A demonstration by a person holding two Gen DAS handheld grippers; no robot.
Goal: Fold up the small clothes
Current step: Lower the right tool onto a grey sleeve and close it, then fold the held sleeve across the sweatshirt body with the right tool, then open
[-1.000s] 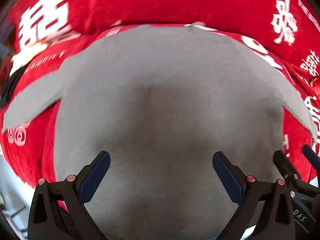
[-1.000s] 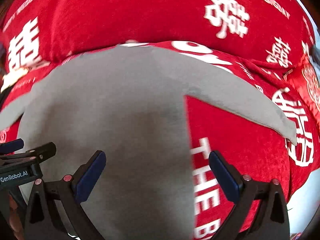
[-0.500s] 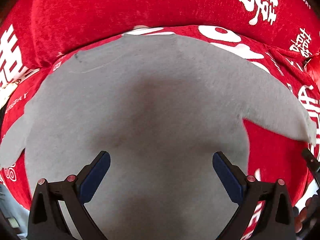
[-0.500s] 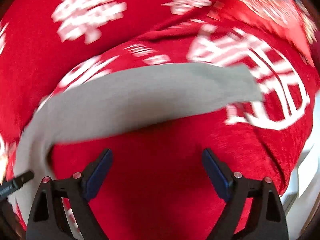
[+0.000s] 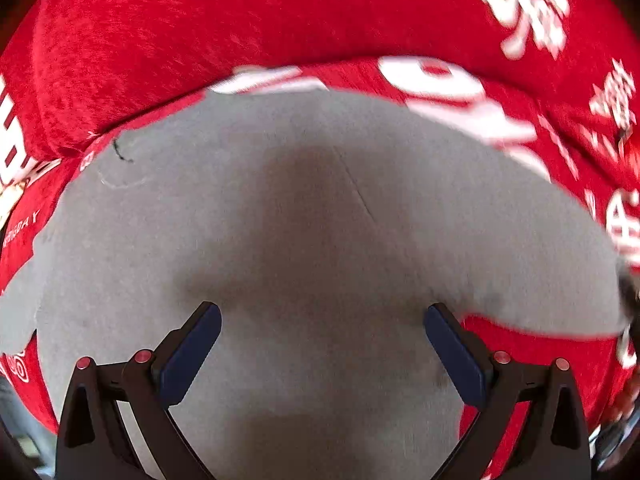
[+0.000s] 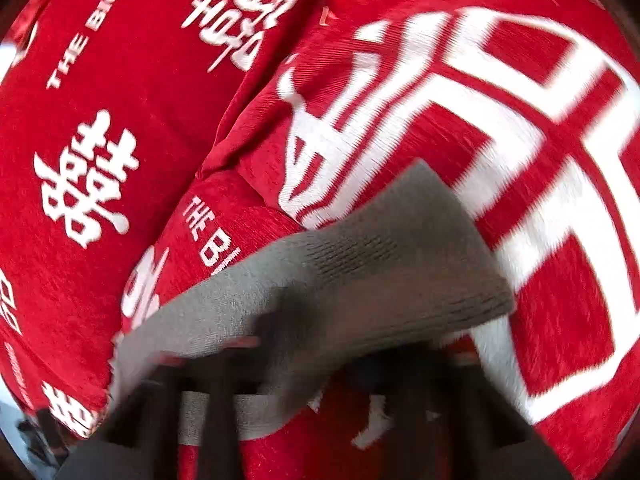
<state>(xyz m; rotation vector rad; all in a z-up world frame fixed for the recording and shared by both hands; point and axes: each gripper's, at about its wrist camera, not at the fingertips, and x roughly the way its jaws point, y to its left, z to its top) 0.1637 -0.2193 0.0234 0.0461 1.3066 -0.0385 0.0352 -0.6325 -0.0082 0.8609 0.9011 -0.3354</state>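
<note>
A small grey long-sleeved top [image 5: 312, 216] lies flat on a red cover with white characters [image 5: 168, 32]. My left gripper [image 5: 320, 344] is open and empty, held over the body of the top. In the right wrist view the ribbed cuff end of the grey sleeve [image 6: 360, 280] lies across the front of my right gripper [image 6: 320, 376], whose fingers are blurred and mostly hidden under the cloth. I cannot tell whether it is shut on the sleeve.
The red cover [image 6: 120, 128] rises into a padded back behind the top. A large white character [image 6: 520, 128] is printed to the right of the sleeve. A pale floor strip shows at the lower left [image 5: 24, 440].
The right gripper has swung right along the sleeve and down onto its cuff, which now covers its fingers. The left gripper has shifted slightly right over the top's body and stays open.
</note>
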